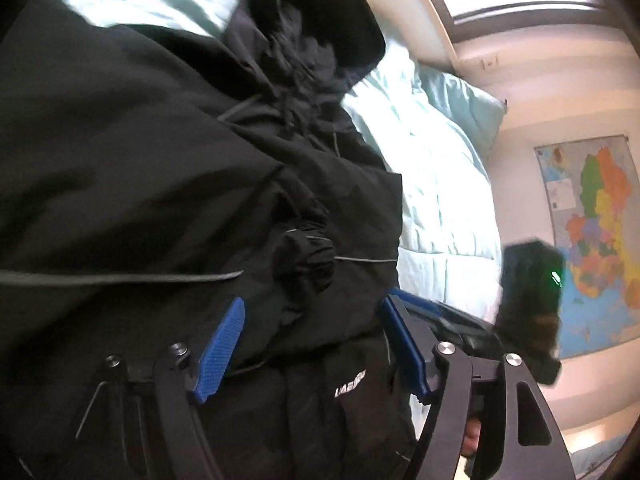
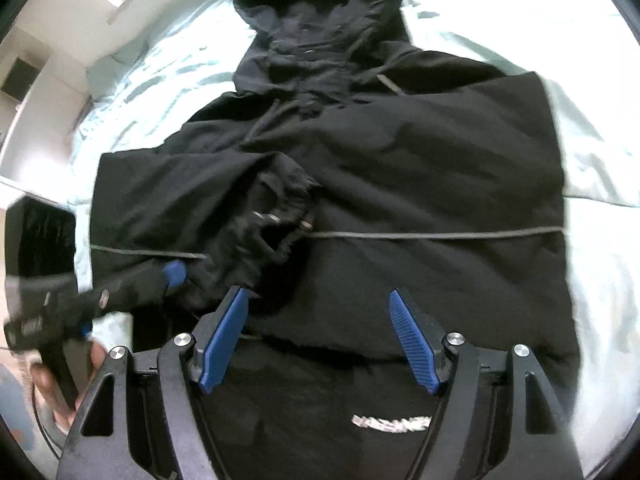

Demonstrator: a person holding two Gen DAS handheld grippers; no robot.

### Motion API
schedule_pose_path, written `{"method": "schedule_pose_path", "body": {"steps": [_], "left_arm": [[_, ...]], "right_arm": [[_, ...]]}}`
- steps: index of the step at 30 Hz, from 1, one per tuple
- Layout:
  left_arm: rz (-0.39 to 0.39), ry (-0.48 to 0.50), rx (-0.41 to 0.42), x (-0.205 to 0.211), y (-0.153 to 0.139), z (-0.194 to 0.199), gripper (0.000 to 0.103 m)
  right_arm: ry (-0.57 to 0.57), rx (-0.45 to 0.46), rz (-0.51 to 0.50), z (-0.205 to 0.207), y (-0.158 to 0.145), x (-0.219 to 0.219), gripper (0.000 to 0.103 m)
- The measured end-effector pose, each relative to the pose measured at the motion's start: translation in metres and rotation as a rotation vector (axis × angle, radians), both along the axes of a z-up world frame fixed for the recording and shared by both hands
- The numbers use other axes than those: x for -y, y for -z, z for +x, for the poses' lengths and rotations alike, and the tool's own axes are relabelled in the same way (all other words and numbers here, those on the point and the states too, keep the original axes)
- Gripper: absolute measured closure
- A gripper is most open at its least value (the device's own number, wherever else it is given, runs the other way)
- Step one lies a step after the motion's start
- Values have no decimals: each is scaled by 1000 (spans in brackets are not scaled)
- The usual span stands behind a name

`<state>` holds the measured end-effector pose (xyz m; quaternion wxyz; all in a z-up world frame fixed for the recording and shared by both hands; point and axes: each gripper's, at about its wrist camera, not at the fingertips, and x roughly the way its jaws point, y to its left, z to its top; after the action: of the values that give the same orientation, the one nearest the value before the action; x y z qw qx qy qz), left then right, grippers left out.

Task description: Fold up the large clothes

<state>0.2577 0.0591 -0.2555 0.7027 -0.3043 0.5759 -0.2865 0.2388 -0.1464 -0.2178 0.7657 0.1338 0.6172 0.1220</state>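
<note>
A large black hooded jacket (image 1: 168,168) lies spread on a pale blue bed, hood at the far end, both sleeves folded in over the chest so the cuffs (image 2: 276,224) meet in the middle. A white logo (image 2: 390,424) shows near the hem. My left gripper (image 1: 312,308) is open just above the jacket's lower part, holding nothing. My right gripper (image 2: 318,300) is open above the hem, holding nothing. The jacket also fills the right wrist view (image 2: 420,168). The other gripper shows at the left of the right wrist view (image 2: 120,296), low over the jacket's left edge.
The jacket rests on a pale blue duvet (image 1: 440,184) with a pillow (image 1: 464,108) by the wall. A coloured map (image 1: 596,240) hangs on the wall. The right-hand device (image 1: 528,296) shows at the right of the left wrist view. Duvet lies around the jacket (image 2: 600,264).
</note>
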Motion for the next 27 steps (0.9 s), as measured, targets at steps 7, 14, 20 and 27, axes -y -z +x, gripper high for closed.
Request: {"method": "schedule_pose_path", "body": {"steps": [7, 14, 20, 27], "left_arm": [[138, -85, 42, -45, -18, -14, 31], [306, -161, 140, -61, -40, -15, 31], [364, -192, 215, -64, -61, 1, 31], [464, -91, 114, -19, 6, 37, 31]], "right_arm": [[63, -81, 101, 37, 42, -28, 26], [44, -30, 137, 35, 33, -35, 72], [92, 205, -81, 10, -53, 21, 73], [198, 133, -276, 8, -21, 107, 68]]}}
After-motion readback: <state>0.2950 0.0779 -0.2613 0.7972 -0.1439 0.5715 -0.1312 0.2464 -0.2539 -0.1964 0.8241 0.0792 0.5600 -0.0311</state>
